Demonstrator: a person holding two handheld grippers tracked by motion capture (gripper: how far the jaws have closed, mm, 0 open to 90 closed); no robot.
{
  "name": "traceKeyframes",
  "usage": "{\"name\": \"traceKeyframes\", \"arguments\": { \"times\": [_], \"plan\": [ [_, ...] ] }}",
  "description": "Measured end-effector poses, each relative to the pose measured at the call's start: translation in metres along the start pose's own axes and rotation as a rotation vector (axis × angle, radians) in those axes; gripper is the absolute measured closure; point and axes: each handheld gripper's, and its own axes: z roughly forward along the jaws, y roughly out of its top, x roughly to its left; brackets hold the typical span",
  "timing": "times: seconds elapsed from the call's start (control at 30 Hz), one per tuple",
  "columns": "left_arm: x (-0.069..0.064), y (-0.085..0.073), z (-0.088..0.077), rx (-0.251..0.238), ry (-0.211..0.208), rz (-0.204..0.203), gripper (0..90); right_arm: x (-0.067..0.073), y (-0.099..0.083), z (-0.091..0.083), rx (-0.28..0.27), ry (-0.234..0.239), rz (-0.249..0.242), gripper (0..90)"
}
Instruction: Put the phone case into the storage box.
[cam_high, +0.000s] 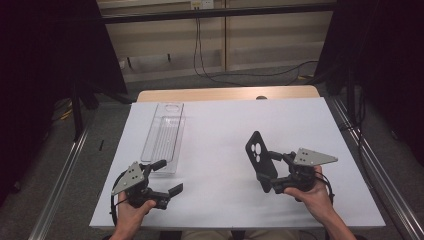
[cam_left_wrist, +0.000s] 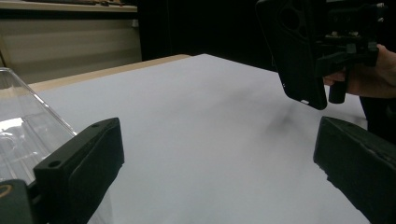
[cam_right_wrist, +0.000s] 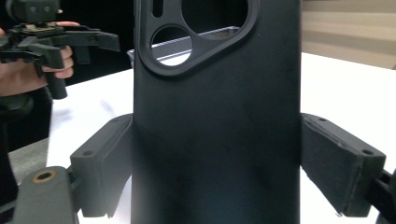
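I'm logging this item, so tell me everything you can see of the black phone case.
The matte black phone case, seemingly soft rubbery plastic, has a rounded-triangular camera cutout with round holes near its top. It stands upright, lifted off the white table, clamped across its lower sides by the right gripper. Nothing else touches it.

The left hand-held gripper (cam_high: 167, 176) sits low over the near-left part of the tabletop (cam_high: 220, 130), held from below by the left hand (cam_high: 131, 210), whose forearm comes in from the near edge. Its jaws stand wide apart with nothing between them and point across the tabletop toward the right hand-held gripper (cam_high: 267, 172). That one, over the near-right part of the tabletop, rests in the right hand (cam_high: 312, 195), jaws clamped on the sides of an upright black phone case (cam_high: 260, 157).
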Motion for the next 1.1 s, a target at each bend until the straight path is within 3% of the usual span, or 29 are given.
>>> {"name": "traceKeyframes", "arguments": {
  "times": [0.07, 0.23, 0.37, 0.57, 0.63, 0.67, 0.8, 0.83, 0.87, 0.93, 1.0, 1.07, 1.1],
  "plan": [
    [-0.001, 0.000, 0.003, -0.009, 0.001, -0.015, 1.8, 0.003, 0.001, 0.003, 0.002, 0.017, 0.002, 14.6],
    [-0.005, 0.005, 0.011, -0.014, -0.020, -0.006, 1.8, 0.006, 0.003, 0.009, 0.004, 0.045, -0.018, 14.6],
    [-0.011, 0.011, 0.022, -0.003, -0.070, 0.029, 1.8, 0.007, 0.003, 0.012, 0.006, 0.055, -0.022, 14.5],
    [-0.018, 0.014, 0.040, -0.001, -0.153, 0.020, 2.4, 0.010, 0.004, 0.016, 0.010, 0.084, -0.036, 14.5],
    [-0.019, 0.016, 0.044, -0.007, -0.160, 0.029, 2.7, 0.011, 0.004, 0.018, 0.014, 0.095, -0.037, 14.4],
    [-0.021, 0.018, 0.048, -0.018, -0.168, 0.014, 2.7, 0.011, 0.004, 0.019, 0.016, 0.103, -0.035, 14.4],
    [-0.023, 0.025, 0.057, -0.023, -0.188, 0.034, 2.6, 0.013, 0.005, 0.023, 0.026, 0.119, -0.037, 14.5],
    [-0.024, 0.025, 0.059, -0.033, -0.177, 0.030, 2.6, 0.013, 0.005, 0.024, 0.022, 0.122, -0.040, 14.4],
    [-0.024, 0.025, 0.062, -0.040, -0.206, 0.025, 2.4, 0.013, 0.005, 0.024, 0.022, 0.125, -0.043, 14.5],
    [-0.027, 0.026, 0.066, -0.030, -0.177, 0.029, 2.3, 0.013, 0.005, 0.024, 0.024, 0.125, -0.043, 14.5],
    [-0.028, 0.027, 0.069, -0.011, -0.218, 0.046, 2.3, 0.013, 0.005, 0.025, 0.027, 0.127, -0.043, 14.4],
    [-0.029, 0.029, 0.073, -0.031, -0.240, 0.046, 1.9, 0.013, 0.005, 0.025, 0.029, 0.130, -0.042, 14.5],
    [-0.030, 0.031, 0.074, -0.033, -0.231, 0.041, 1.9, 0.013, 0.004, 0.025, 0.030, 0.131, -0.043, 14.5]
  ]
}}
